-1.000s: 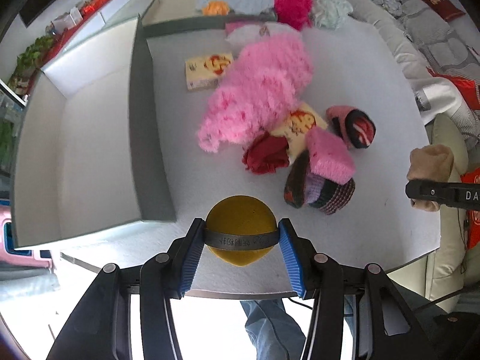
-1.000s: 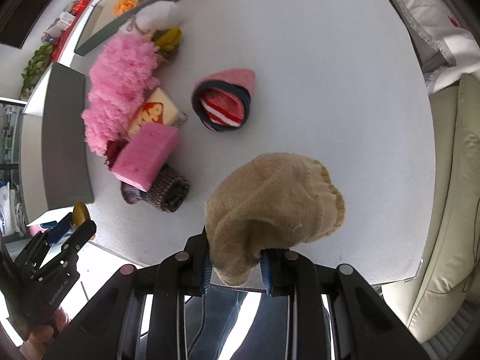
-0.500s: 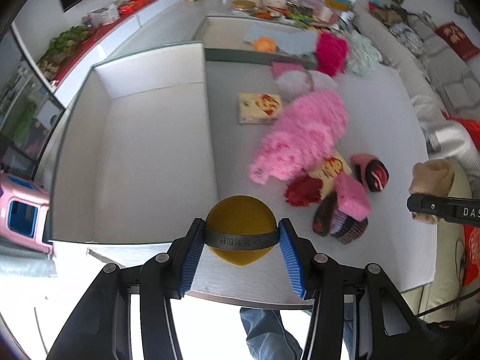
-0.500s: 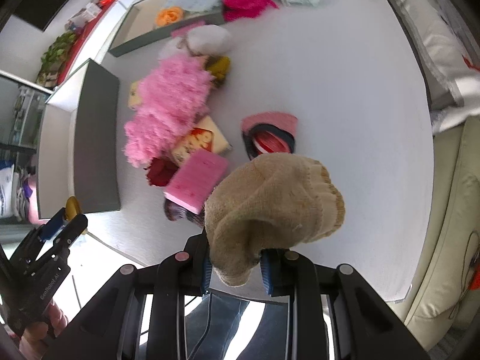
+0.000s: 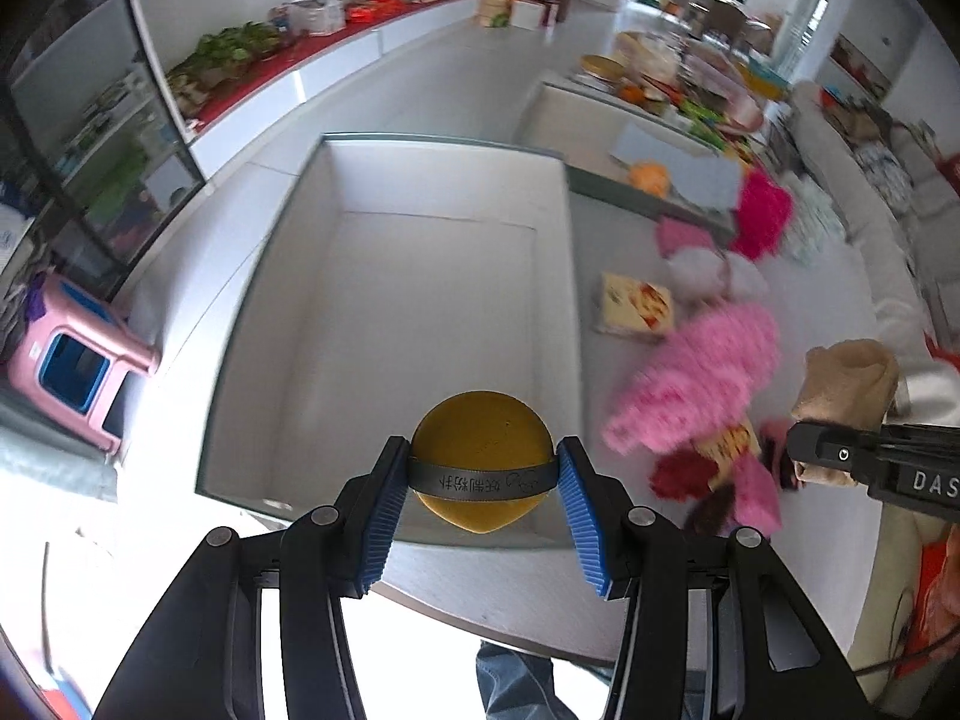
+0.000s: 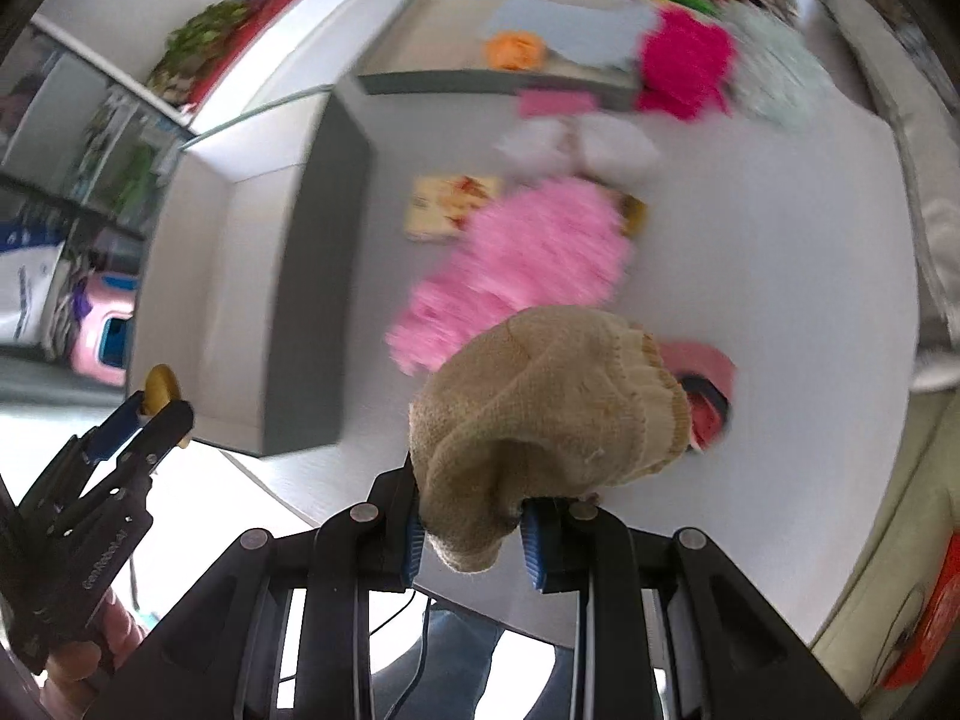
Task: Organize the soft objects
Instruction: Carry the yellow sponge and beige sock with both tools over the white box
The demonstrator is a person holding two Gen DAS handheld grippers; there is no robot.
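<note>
- Your left hand-held gripper [image 5: 482, 471] is clamped on a yellow puff [image 5: 480, 450], above the near edge of the white box [image 5: 390, 300].
- Your right hand-held gripper [image 6: 471, 531] is clamped on a beige sock [image 6: 540, 408], above the bench [image 6: 780, 240].
- Behind the sock lie a pink fluffy cloth [image 6: 528, 264] and other soft things.

Box [image 5: 420, 312] left of fluffy pile [image 5: 702, 372] on table [image 6: 780, 240]; packet [image 5: 636, 306] between them.

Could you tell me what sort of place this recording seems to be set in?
Probably a home living room: a light sofa runs along one side, a cluttered red-topped sideboard lines the wall, and a pink plastic stool stands on the floor.
</note>
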